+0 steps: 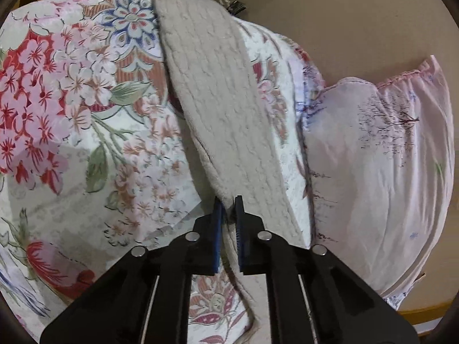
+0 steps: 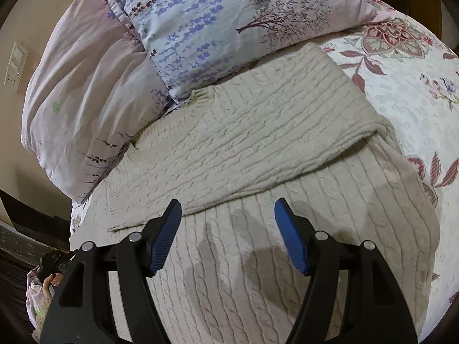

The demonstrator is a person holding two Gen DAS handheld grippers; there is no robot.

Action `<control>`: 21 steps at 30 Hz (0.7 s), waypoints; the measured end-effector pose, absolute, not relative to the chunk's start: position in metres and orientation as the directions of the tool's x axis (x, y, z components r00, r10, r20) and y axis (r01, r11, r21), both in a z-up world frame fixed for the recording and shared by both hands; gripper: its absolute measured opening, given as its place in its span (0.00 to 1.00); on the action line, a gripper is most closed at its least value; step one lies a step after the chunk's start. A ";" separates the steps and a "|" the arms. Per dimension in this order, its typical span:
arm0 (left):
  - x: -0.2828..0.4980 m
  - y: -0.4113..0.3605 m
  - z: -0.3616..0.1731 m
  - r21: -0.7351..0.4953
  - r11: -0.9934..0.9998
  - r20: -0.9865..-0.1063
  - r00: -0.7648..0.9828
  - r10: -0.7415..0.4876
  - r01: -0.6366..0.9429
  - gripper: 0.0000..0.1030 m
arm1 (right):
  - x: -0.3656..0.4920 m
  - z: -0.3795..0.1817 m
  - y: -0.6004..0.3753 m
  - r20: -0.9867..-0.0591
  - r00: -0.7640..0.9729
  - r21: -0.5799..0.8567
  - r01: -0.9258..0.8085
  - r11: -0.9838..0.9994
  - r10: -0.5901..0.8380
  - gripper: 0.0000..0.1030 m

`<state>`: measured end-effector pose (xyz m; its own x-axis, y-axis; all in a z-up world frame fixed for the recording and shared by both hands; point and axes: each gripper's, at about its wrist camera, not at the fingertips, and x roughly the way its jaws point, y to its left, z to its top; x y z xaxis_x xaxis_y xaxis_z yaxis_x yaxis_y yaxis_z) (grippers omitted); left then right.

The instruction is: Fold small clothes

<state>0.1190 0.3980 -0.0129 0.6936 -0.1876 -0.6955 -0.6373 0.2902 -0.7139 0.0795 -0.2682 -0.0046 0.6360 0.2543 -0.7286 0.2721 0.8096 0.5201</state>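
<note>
Sweater point(image 2: 258, 149) flat on bed point(image 1: 71, 114), pillow point(image 2: 200, 28) at 12 o'clock | left gripper point(image 1: 228, 203) jaws clamped on its edge | right gripper point(image 2: 228, 212) jaws wide, holding nothing, over the knit | I'd lift evenly, fold straight across, keeping edges aligned

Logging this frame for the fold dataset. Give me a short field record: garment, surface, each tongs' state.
garment: beige cable-knit sweater, one part folded over the body
surface: floral bedspread
nearby: pillows at the sweater's far edge
left tongs: shut on a sweater edge
right tongs: open, above the sweater, nothing between the pads
fold status: partly folded, not finished
</note>
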 end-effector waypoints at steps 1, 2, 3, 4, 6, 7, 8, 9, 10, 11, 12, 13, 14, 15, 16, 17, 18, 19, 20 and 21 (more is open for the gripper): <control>0.116 0.395 -0.009 -0.727 0.291 -0.680 0.710 -0.184 -0.622 0.06 | 0.078 -0.005 -0.269 -0.729 0.635 0.521 0.275 0.808 0.254 0.65; 0.115 0.392 -0.005 -0.741 0.290 -0.664 0.725 -0.183 -0.606 0.06 | 0.078 -0.006 -0.270 -0.730 0.635 0.521 0.277 0.807 0.253 0.65; 0.115 0.389 0.002 -0.765 0.285 -0.636 0.748 -0.189 -0.578 0.06 | 0.077 -0.006 -0.271 -0.730 0.635 0.521 0.279 0.806 0.253 0.66; 0.116 0.385 0.007 -0.781 0.282 -0.615 0.764 -0.196 -0.557 0.06 | 0.076 -0.006 -0.272 -0.730 0.635 0.522 0.279 0.806 0.253 0.66; 0.119 0.374 0.020 -0.818 0.285 -0.563 0.797 -0.219 -0.500 0.05 | 0.075 -0.006 -0.274 -0.729 0.636 0.523 0.280 0.805 0.253 0.66; 0.121 0.366 0.028 -0.837 0.290 -0.533 0.812 -0.238 -0.465 0.05 | 0.075 -0.006 -0.274 -0.729 0.636 0.523 0.279 0.805 0.253 0.66; 0.123 0.357 0.037 -0.855 0.294 -0.501 0.825 -0.261 -0.426 0.05 | 0.075 -0.006 -0.275 -0.729 0.636 0.524 0.278 0.805 0.255 0.66; 0.125 0.347 0.043 -0.871 0.298 -0.472 0.835 -0.283 -0.391 0.05 | 0.075 -0.005 -0.275 -0.728 0.636 0.525 0.276 0.805 0.257 0.66; 0.128 0.332 0.053 -0.888 0.302 -0.435 0.844 -0.314 -0.345 0.05 | 0.075 -0.005 -0.275 -0.728 0.636 0.526 0.275 0.805 0.258 0.66; 0.131 0.321 0.058 -0.900 0.302 -0.408 0.848 -0.337 -0.313 0.05 | 0.075 -0.005 -0.275 -0.727 0.635 0.527 0.272 0.806 0.261 0.66; 0.136 0.309 0.062 -0.910 0.303 -0.385 0.849 -0.362 -0.283 0.05 | 0.075 -0.005 -0.274 -0.726 0.635 0.527 0.271 0.805 0.262 0.66; 0.139 0.293 0.066 -0.919 0.305 -0.360 0.845 -0.395 -0.248 0.05 | 0.075 -0.005 -0.274 -0.726 0.635 0.527 0.269 0.806 0.264 0.66; 0.141 0.280 0.066 -0.924 0.309 -0.345 0.840 -0.419 -0.225 0.05 | 0.074 -0.005 -0.274 -0.726 0.634 0.527 0.267 0.807 0.265 0.66; 0.144 0.266 0.067 -0.926 0.316 -0.337 0.831 -0.443 -0.207 0.05 | 0.074 -0.005 -0.274 -0.726 0.634 0.528 0.265 0.807 0.267 0.67; 0.148 0.249 0.065 -0.924 0.331 -0.336 0.816 -0.470 -0.190 0.05 | 0.073 -0.004 -0.274 -0.726 0.634 0.529 0.264 0.807 0.268 0.67; 0.152 0.237 0.062 -0.921 0.343 -0.341 0.803 -0.489 -0.183 0.05 | 0.073 -0.004 -0.275 -0.726 0.633 0.529 0.264 0.806 0.269 0.67; 0.155 0.219 0.055 -0.916 0.356 -0.356 0.780 -0.515 -0.183 0.05 | 0.072 -0.005 -0.276 -0.726 0.633 0.530 0.265 0.805 0.270 0.67; 0.156 0.207 0.048 -0.914 0.358 -0.368 0.763 -0.532 -0.191 0.05 | 0.072 -0.005 -0.277 -0.726 0.632 0.531 0.267 0.804 0.270 0.67; 0.157 0.196 0.040 -0.911 0.357 -0.382 0.744 -0.548 -0.205 0.05 | 0.071 -0.006 -0.277 -0.727 0.631 0.533 0.268 0.803 0.271 0.67; 0.161 0.185 0.031 -0.905 0.362 -0.404 0.722 -0.562 -0.224 0.05 | 0.070 -0.006 -0.278 -0.727 0.630 0.534 0.270 0.801 0.272 0.67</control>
<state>0.1610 0.1852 0.0310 0.7223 -0.5616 -0.4036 -0.2240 0.3622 -0.9048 0.0702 -0.2781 -0.0063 0.6299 0.2722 -0.7274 0.2699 0.8014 0.5337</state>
